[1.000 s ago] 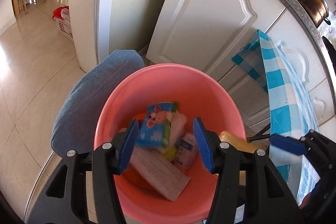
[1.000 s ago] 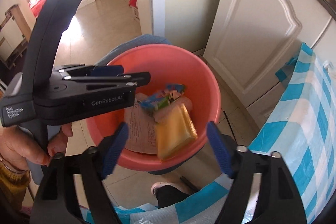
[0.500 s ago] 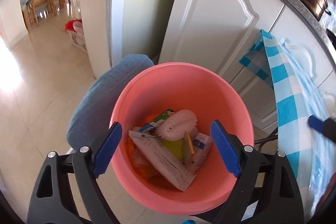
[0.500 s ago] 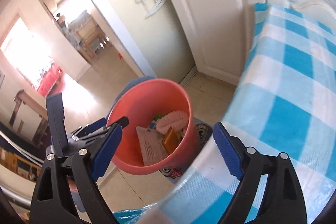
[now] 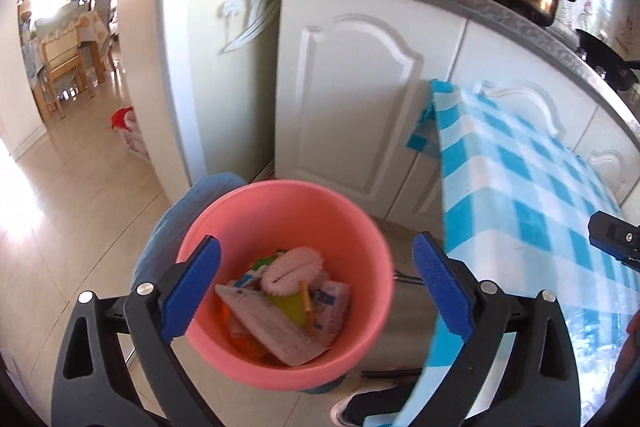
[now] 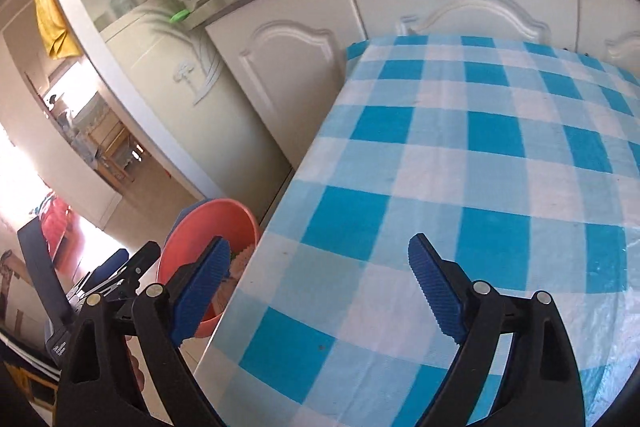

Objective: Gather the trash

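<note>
Left wrist view shows my left gripper (image 5: 316, 287) opening with nothing between its jaws, above the pink bucket (image 5: 240, 355) already holding wrappers and paper (image 5: 280, 331). My right gripper (image 6: 320, 291) is opening too, empty, over the checked tablecloth (image 6: 460, 167), where I see no trash left.

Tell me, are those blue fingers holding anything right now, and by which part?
Nothing is held. The left gripper is opening above the pink bucket; the right gripper is opening over the checked tablecloth.
</note>
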Tool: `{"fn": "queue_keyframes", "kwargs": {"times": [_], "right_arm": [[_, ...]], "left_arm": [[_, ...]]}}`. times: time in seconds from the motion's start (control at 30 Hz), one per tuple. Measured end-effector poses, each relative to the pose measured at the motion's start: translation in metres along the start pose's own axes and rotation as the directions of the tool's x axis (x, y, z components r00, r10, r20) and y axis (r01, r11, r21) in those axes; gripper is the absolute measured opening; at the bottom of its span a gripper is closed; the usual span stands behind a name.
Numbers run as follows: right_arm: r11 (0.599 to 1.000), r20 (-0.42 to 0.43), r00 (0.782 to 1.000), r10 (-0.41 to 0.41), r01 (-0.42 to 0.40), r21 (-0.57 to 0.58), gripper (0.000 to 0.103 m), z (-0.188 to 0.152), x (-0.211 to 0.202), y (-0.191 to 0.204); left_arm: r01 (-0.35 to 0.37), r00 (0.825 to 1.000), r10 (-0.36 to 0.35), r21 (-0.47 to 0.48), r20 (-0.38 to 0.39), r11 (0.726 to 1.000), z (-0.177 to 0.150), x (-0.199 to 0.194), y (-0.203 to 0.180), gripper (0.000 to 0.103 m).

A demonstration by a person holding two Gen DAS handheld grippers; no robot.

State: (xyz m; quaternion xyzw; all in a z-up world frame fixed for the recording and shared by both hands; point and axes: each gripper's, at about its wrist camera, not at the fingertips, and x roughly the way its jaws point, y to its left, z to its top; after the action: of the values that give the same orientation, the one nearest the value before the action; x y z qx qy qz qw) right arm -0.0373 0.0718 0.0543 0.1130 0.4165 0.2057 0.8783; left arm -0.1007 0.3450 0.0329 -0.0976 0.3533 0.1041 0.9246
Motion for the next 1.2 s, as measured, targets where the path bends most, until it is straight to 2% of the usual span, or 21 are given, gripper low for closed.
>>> {"fn": "queue_keyframes", "kwargs": {"times": [0.13,0.37,0.53,0.67,0.83,1.07,1.2], "right_arm": [[0.998,0.074,0.997,-0.030,0.025,0.058,0.090,0.007,-0.017,-0.035],[0.991,0.135,0.990,-0.033,0.015,0.135,0.090,0.018,-0.027,-0.086],[0.986,0.144,0.986,-0.082,0.060,0.154,0.090,0.016,-0.040,-0.107],[0.982,0.186,0.970,-0.155,0.131,0.138,0.090,0.015,-0.068,-0.109],[0.965,0.294,0.919,-0.262,0.240,0.107,0.090,0.015,-0.123,-0.095],[0.927,0.466,0.806,-0.365,0.364,0.095,0.093,0.011,-0.216,-0.058],[0.905,0.535,0.744,-0.400,0.413,0.103,0.096,0.003,-0.262,-0.038]], "left_arm": [[0.006,1.000,-0.008,0.064,0.023,0.998,0.011,-0.001,-0.034,0.097],[0.000,0.999,-0.010,0.180,0.053,0.984,0.018,0.002,-0.099,0.097],[0.050,0.996,-0.065,0.225,0.064,0.973,0.015,0.004,-0.138,0.097],[0.099,0.990,-0.118,0.221,0.071,0.970,0.016,-0.008,-0.158,0.097],[0.147,0.979,-0.173,0.227,0.103,0.963,0.019,-0.042,-0.179,0.099],[0.199,0.950,-0.252,0.265,0.184,0.943,0.029,-0.111,-0.205,0.099],[0.200,0.923,-0.272,0.266,0.272,0.943,0.035,-0.154,-0.210,0.099]]}}
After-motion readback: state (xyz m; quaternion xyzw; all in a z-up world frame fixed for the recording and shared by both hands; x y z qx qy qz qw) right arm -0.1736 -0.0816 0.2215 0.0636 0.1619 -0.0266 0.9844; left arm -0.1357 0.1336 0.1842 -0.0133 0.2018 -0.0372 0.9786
